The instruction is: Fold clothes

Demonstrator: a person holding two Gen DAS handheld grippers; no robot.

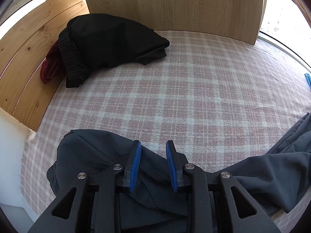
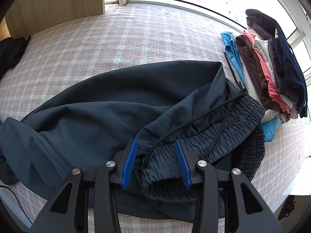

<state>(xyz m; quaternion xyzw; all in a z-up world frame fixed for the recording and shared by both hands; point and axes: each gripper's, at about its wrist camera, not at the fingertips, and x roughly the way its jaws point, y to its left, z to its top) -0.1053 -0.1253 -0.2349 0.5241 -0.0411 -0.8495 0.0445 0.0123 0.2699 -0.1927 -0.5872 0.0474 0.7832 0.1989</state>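
Dark grey-blue trousers [image 2: 108, 108] lie spread on the pink plaid blanket [image 2: 81, 44]. Their elastic waistband [image 2: 229, 120] with a black drawstring [image 2: 194, 120] is bunched at the right. My right gripper [image 2: 156, 151] is open, its blue pads on either side of the waistband's near end. My left gripper [image 1: 153, 153] is open above the leg end of the same trousers [image 1: 93, 151], with fabric lying under and between its fingers.
Black folded garments [image 1: 108, 40] over a red one [image 1: 49, 66] lie at the back left by the wooden slats [image 1: 29, 54]. A stack of several folded clothes [image 2: 272, 64] stands at the right by the window. A wooden panel [image 1: 175, 5] stands behind.
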